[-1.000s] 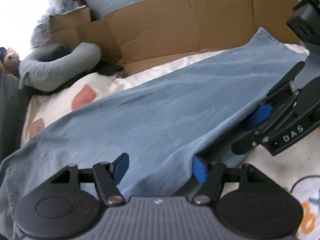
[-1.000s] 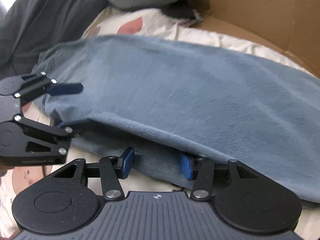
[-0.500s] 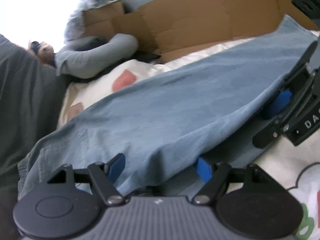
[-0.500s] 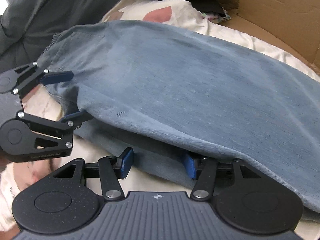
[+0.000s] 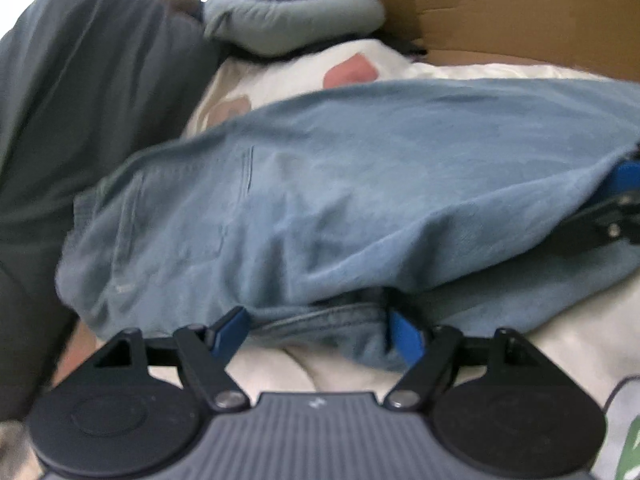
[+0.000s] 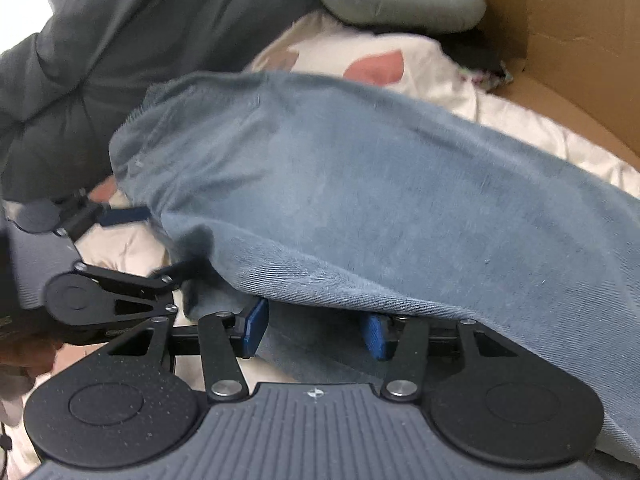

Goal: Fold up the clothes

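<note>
A blue denim garment (image 5: pixel 340 200) lies folded over itself on a white printed sheet (image 5: pixel 280 80); a pocket seam shows on its left part. My left gripper (image 5: pixel 318 334) is open at the garment's near edge, with the upper layer draped over its blue fingertips (image 5: pixel 404 336) and a hem lying between them. My right gripper (image 6: pixel 316 332) is open too, its fingers tucked under the same fold of denim (image 6: pixel 400 200). Each gripper shows in the other's view: the right one (image 5: pixel 616 200) at the far right, the left one (image 6: pixel 156 244) at the left.
A dark grey cushion or duvet (image 5: pixel 80 100) rises on the left. A grey neck pillow (image 6: pixel 400 0) lies at the back, next to brown cardboard (image 6: pixel 560 40). A hand (image 6: pixel 24 352) holds the left gripper.
Both views have swung to the left and the dark grey cushion now fills more of them. The denim's upper layer has been carried along over the open fingers, bunching near the left end.
</note>
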Available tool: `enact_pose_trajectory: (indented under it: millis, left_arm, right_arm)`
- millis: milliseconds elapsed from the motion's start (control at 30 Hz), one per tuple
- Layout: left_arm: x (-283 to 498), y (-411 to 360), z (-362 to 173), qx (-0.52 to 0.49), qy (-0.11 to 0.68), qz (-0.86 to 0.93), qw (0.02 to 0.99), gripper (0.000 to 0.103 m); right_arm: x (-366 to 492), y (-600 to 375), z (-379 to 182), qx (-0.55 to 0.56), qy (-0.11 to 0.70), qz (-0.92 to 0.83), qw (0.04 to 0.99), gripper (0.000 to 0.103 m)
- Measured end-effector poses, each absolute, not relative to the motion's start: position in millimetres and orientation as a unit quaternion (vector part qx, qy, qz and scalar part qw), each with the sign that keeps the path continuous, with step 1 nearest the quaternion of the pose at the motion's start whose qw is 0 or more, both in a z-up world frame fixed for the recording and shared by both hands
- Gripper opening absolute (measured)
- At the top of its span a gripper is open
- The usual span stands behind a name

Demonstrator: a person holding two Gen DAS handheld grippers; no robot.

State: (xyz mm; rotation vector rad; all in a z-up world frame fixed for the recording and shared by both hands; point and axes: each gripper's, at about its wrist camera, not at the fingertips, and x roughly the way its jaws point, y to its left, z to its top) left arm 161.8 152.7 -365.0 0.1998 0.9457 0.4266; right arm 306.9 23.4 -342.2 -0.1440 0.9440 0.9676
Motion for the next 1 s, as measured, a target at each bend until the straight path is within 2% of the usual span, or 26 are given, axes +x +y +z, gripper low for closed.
enact_pose_trajectory:
  millis: [133,300,367,400,600,867,1000]
  left_arm:
    - [167.9,149.1,-372.5,0.098,0.455,0.211,0.860,0.086]
    - [173.2,148.9,-376.2,0.106,0.461,0.206,0.857,0.086]
    - [171.0,150.6,-373.6,0.123,0.465,0.201,0.853,0.074]
    - [169.0,153.5,-371.8,0.126,0.467,0.197,0.853,0.072]
    - [147.9,160.6,-358.2,0.121,0.467,0.183,0.856,0.072]
    - [128.4,165.8,-344.6,0.118,0.473,0.182,0.854,0.058]
    - [125.9,161.5,-342.6,0.115,0.478,0.161,0.856,0.036]
  right_arm:
    - [305.4,18.0,-336.0,-0.049,0.424,0.448,0.786,0.055]
    - [303.7,19.4,-336.4,-0.045,0.421,0.448,0.787,0.055]
    - [302.6,20.7,-337.7,-0.048,0.424,0.449,0.785,0.055]
    - [302.0,21.3,-338.4,-0.050,0.425,0.450,0.784,0.055]
    - [294.9,22.9,-348.0,-0.066,0.439,0.451,0.774,0.055]
    - [282.9,20.5,-357.1,-0.082,0.454,0.456,0.761,0.055]
    - [279.2,15.5,-359.0,-0.081,0.458,0.457,0.758,0.054]
